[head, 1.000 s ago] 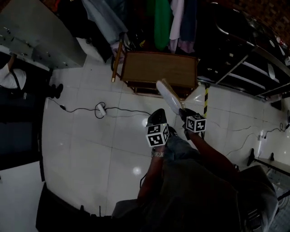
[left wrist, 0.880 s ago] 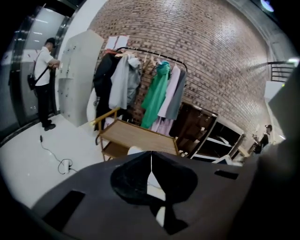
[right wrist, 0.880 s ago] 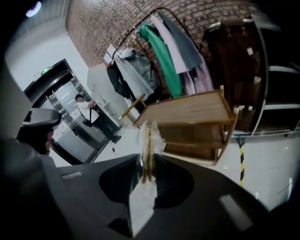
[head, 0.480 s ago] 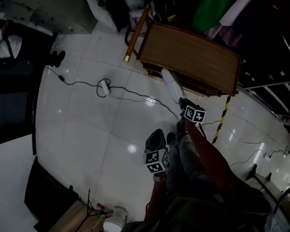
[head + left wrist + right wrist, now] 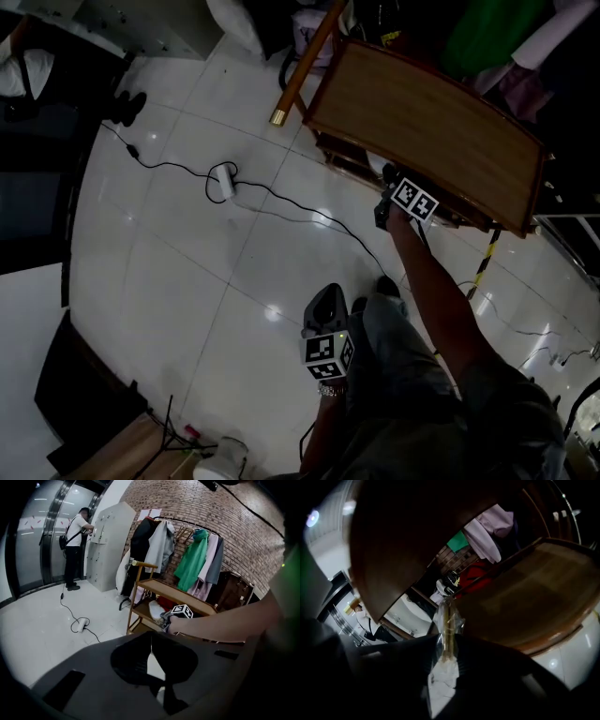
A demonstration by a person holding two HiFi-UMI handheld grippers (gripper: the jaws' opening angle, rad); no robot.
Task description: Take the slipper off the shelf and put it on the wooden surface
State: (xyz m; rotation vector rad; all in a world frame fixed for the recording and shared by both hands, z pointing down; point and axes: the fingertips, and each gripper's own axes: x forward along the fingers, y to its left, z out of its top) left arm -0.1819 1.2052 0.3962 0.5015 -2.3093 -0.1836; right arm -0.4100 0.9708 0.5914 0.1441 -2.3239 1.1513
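Observation:
The white slipper (image 5: 446, 620), wrapped in clear plastic, sticks out edge-on between the jaws of my right gripper (image 5: 444, 654). The pads still press on it while the jaws are opening. In the left gripper view the slipper (image 5: 154, 609) lies over the lower wooden shelf (image 5: 140, 612), with my right gripper (image 5: 166, 618) at its near end. In the head view the wooden top (image 5: 431, 122) hides the slipper, and my right gripper (image 5: 386, 195) reaches under its front edge. My left gripper (image 5: 328, 302) hangs low over the floor, shut and holding nothing (image 5: 151, 637).
A black cable with a white adapter (image 5: 223, 180) runs across the white tiles. A person (image 5: 75, 541) stands at a grey cabinet far left. Clothes (image 5: 197, 557) hang on a rack behind the wooden stand. A dark cabinet (image 5: 80, 398) sits at the lower left.
My right gripper has carried the slipper forward from in front of the stand to under its top, out of the head view. The stand has come closer. My left gripper has stayed low.

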